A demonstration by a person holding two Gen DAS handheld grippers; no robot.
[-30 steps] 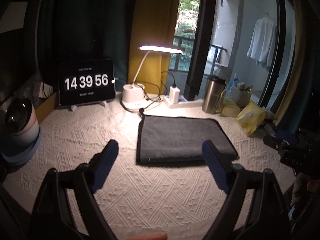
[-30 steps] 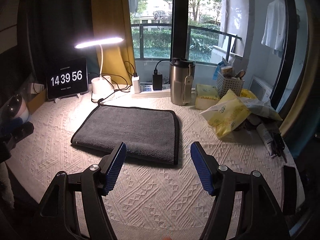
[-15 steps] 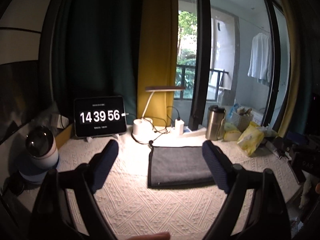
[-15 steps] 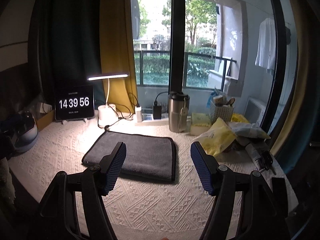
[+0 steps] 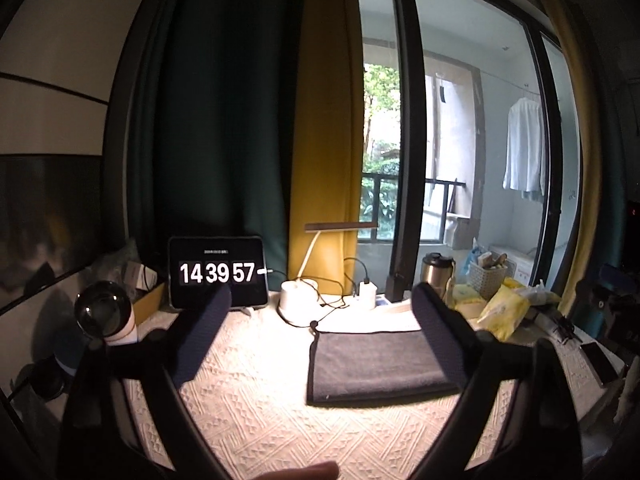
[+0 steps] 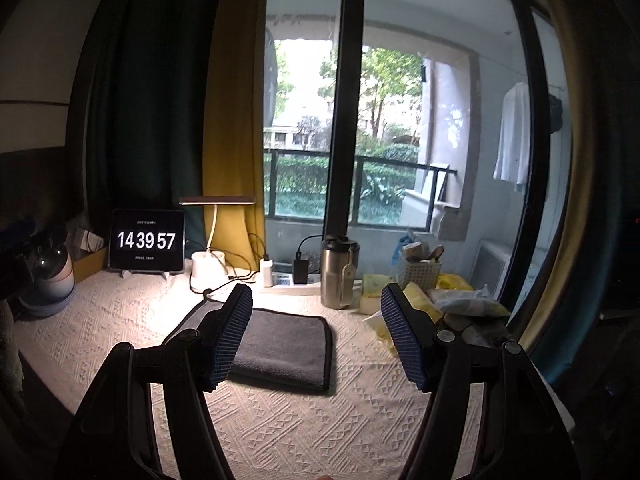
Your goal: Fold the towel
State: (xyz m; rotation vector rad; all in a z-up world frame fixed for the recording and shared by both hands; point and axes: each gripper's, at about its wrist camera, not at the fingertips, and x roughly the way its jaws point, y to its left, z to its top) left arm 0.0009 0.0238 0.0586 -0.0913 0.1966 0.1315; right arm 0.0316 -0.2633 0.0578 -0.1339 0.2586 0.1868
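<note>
A dark grey towel (image 5: 372, 364) lies folded flat on the white knitted tablecloth (image 5: 260, 420); it also shows in the right wrist view (image 6: 284, 348). My left gripper (image 5: 320, 316) is open and empty, held well above and back from the towel. My right gripper (image 6: 316, 312) is open and empty too, raised above the towel's near edge. The blue pads of both grippers partly hide the towel's sides.
A clock tablet (image 5: 218, 272), a white desk lamp (image 5: 296, 304), a power strip with chargers (image 6: 284, 276) and a steel tumbler (image 6: 340, 272) line the back. Yellow packets (image 6: 416, 304) and a basket (image 6: 420, 272) crowd the right. A round white device (image 5: 106, 316) stands left.
Both grippers have risen and tilted up away from the table, so the towel looks smaller and lower. The towel has not moved. The clock went from 56 to 57.
</note>
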